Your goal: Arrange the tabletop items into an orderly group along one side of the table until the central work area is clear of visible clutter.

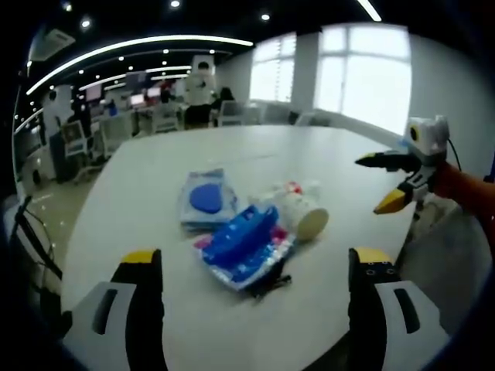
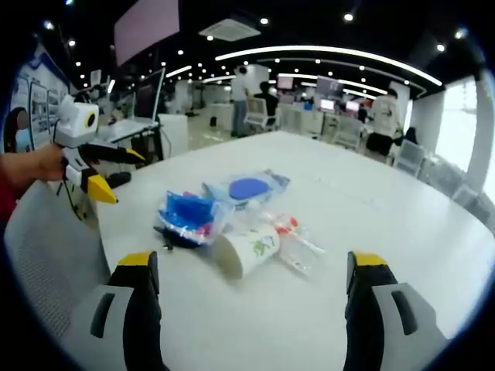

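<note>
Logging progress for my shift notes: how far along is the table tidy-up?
Nothing looks done: the paper cup, blue packet and blue-disc pouch lie heaped mid-table. Nothing is in hand; the left gripper and right gripper are open, off the pile. All moving remains.

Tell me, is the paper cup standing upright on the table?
No, the paper cup lies on its side on the table, beside the blue packets.

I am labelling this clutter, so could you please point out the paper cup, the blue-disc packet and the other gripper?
paper cup (image 2: 246,252): right gripper view, its printed side.
blue-disc packet (image 1: 207,199): left gripper view, the blue disc.
right gripper (image 1: 384,182): left gripper view, between its open yellow-tipped jaws.
</note>
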A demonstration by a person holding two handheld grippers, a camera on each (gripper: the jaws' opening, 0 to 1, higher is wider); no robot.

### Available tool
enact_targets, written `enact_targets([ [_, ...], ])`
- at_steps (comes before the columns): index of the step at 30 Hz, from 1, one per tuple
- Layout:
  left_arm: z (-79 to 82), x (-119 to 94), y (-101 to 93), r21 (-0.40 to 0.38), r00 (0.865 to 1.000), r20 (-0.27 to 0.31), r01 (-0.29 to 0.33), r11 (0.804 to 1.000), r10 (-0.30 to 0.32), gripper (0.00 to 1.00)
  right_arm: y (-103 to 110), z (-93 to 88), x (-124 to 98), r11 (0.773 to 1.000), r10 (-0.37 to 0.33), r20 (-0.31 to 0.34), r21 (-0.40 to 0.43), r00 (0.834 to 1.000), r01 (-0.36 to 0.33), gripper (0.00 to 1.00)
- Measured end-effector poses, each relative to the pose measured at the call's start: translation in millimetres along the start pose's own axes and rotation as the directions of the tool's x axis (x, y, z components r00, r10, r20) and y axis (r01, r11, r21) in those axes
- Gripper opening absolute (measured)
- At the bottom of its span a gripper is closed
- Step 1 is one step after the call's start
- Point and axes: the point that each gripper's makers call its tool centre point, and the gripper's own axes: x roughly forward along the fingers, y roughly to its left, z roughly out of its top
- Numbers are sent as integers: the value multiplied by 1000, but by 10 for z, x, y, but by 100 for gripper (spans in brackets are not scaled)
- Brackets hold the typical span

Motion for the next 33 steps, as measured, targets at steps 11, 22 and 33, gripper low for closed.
enact_targets([
  [11,-11,5,6,-7,1000,-2,3,1000,-3,96,1,-5,8,1000,1,-3,-5,1000,-1,100],
  [22,-22,11,1,-13,1000,-7,8,1000,-8,96,2,-20,11,1000,0,-11,-10,1000,0,100],
  [33,-31,11,-4,-11,1000,-12,10,1000,-11,95,15,-24,15,1000,5,-15,-15,1000,-5,100],
])
